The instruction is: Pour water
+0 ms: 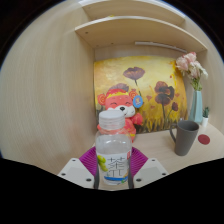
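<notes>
My gripper (113,166) sits level, clamping the clear plastic water bottle (114,145); grey mug (185,137) waits on the wooden desk (60,150).

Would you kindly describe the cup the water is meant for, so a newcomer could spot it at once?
Start at the flower painting leaning against the back wall of the wooden desk. To its right, in front of a vase of pink flowers, stands the mug. It is dark grey with a handle, unlike the clear bottle held between the gripper fingers.
</notes>
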Demonstrator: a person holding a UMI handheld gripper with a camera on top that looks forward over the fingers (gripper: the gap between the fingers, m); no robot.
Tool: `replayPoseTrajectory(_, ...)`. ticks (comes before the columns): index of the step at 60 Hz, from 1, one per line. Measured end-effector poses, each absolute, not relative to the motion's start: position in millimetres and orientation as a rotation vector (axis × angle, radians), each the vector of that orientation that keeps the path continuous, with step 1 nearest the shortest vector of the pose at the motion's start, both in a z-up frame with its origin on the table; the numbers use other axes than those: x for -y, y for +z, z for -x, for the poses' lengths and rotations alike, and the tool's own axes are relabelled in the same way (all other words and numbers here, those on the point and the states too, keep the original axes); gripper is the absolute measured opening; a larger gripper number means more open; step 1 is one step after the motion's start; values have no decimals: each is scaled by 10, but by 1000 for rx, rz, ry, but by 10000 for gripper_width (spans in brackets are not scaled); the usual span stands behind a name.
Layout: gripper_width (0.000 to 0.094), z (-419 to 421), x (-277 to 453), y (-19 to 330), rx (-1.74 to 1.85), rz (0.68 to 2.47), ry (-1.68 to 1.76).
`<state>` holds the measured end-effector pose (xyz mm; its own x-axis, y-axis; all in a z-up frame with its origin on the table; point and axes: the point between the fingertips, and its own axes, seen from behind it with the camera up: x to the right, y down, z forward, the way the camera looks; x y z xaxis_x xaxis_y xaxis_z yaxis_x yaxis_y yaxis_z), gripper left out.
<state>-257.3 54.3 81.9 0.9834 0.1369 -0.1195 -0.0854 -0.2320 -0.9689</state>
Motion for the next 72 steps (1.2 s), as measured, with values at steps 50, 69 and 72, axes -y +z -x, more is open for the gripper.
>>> replayPoseTrajectory(50,393,1275,-1335,1766,-1243,1508,1330)
replayPoseTrajectory(69,393,967,-1434,1692,-1723,1150,1645)
replayPoseTrajectory(72,394,929,-1449,1701,-1766,1081,1701)
